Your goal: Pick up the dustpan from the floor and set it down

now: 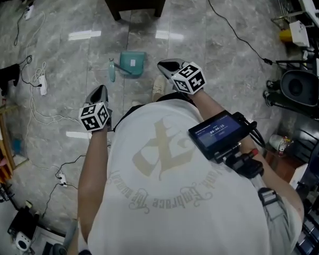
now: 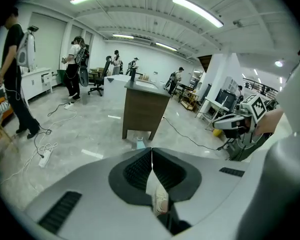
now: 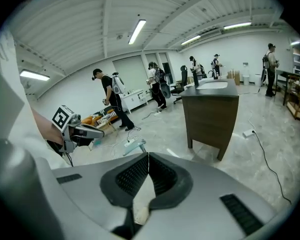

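- Long ceiling lamps (image 2: 197,11) give bright, even white light in both gripper views.
- In the head view they show as small white glare patches on the polished floor (image 1: 53,62); shadows there are soft and faint.
- Both gripper views bend straight lines strongly toward the edges and have black corners.
- The left gripper (image 2: 151,150) and right gripper (image 3: 148,155) are evenly lit and slightly soft close up.
- The head view is sharp.
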### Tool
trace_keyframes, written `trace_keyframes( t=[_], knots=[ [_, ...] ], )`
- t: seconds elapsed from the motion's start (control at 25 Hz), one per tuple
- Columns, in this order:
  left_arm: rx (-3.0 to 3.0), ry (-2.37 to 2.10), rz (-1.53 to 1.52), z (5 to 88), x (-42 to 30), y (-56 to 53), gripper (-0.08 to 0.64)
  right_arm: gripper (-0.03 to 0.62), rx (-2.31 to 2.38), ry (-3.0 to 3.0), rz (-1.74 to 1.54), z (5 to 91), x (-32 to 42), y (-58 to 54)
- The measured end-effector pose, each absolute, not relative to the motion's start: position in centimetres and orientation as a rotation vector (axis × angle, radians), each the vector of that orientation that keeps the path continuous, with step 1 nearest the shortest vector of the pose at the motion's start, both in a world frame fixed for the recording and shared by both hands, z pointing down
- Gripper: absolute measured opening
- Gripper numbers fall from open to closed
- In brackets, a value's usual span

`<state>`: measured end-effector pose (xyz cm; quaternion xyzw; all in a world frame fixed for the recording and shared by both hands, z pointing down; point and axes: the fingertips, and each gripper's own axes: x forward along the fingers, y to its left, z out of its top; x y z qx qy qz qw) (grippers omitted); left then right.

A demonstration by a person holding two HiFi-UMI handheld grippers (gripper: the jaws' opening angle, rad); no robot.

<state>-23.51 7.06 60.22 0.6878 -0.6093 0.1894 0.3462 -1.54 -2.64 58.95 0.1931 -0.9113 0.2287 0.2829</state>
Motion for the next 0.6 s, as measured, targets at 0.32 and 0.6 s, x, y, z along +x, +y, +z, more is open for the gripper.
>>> trace_keyframes(
  t=[0.32,0.6],
  knots=[
    [1.895,-1.587,0.39,56.9,-22.6,6.2,0.012,0.017,0.522,-2.519,0.53,56.7,-2.4,-2.9],
    [1.934,-1.576,0.367,55.8,-22.1,6.3,0.012,0.017,0.557,-2.531,0.544,56.2,-2.0,-2.5]
  ],
)
